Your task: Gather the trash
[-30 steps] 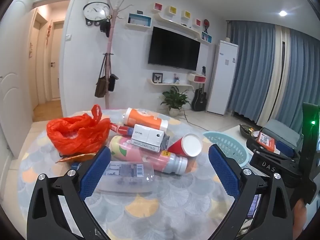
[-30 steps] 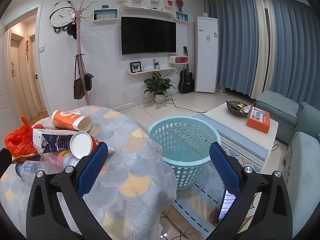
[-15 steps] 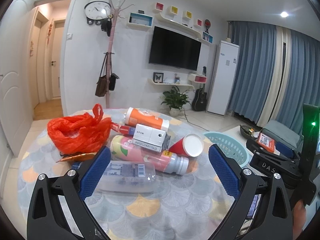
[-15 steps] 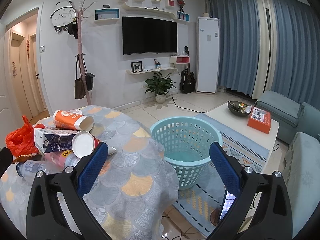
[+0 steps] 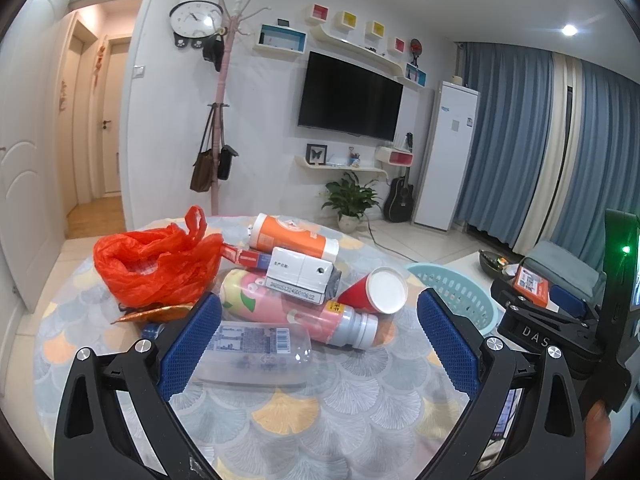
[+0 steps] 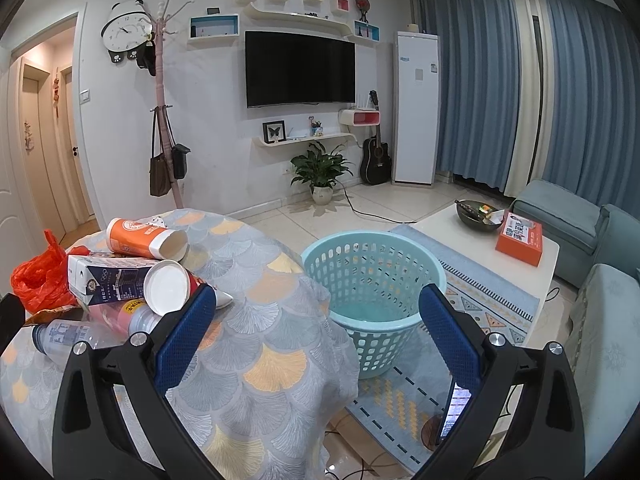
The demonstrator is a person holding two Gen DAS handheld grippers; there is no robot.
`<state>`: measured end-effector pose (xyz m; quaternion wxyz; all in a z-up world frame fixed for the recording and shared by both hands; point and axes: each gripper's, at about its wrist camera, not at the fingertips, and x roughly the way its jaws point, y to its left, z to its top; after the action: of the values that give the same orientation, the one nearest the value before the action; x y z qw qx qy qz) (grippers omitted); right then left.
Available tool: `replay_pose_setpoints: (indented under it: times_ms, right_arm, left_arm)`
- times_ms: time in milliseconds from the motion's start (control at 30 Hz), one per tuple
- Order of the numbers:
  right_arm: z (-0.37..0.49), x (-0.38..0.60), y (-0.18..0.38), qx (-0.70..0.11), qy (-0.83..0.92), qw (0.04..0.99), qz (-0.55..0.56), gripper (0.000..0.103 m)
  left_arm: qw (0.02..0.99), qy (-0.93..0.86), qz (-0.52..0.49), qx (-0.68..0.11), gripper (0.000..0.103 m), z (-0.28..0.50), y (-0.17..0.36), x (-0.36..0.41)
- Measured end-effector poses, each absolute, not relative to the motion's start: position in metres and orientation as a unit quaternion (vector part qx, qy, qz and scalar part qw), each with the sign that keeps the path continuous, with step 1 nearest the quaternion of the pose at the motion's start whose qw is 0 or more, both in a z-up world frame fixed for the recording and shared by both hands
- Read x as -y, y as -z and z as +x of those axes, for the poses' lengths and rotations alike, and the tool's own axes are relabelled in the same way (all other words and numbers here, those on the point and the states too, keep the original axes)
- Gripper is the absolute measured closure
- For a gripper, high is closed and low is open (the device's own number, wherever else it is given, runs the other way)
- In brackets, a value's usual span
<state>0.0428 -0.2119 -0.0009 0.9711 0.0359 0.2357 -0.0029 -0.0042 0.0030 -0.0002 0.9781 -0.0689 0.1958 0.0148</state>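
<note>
From the left wrist view, my left hand-held gripper (image 5: 318, 338) hangs spread wide and empty over the worktop (image 5: 304, 412). The trash lies heaped there: a clear plastic bottle (image 5: 256, 354) nearest, a pink bottle (image 5: 296, 314), a red paper cup (image 5: 378, 292), a white carton (image 5: 300, 274), an orange cup (image 5: 292, 236) and a red plastic bag (image 5: 154, 264).

From the right wrist view, my right hand-held gripper (image 6: 318, 334) is spread too, holding nothing. The laundry basket (image 6: 374, 280) on the floor looks empty, so I judge collecting has not begun.
</note>
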Motion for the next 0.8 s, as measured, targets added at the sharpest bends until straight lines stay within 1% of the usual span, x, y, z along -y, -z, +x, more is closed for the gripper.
replay_pose_setpoints:
  times_ms: [533,800]
  right_arm:
    - [0.043,0.212,0.001,-0.237,0.003,0.971,0.035,0.006]
    - [0.044,0.209,0.005,-0.243,0.002,0.969,0.036,0.006]
  left_arm:
    - [0.978,-0.016,-0.074,-0.196,0.008,-0.004,0.005,-0.006]
    - [0.977,-0.036,-0.079,-0.195,0.008,-0.008,0.006,-0.025]
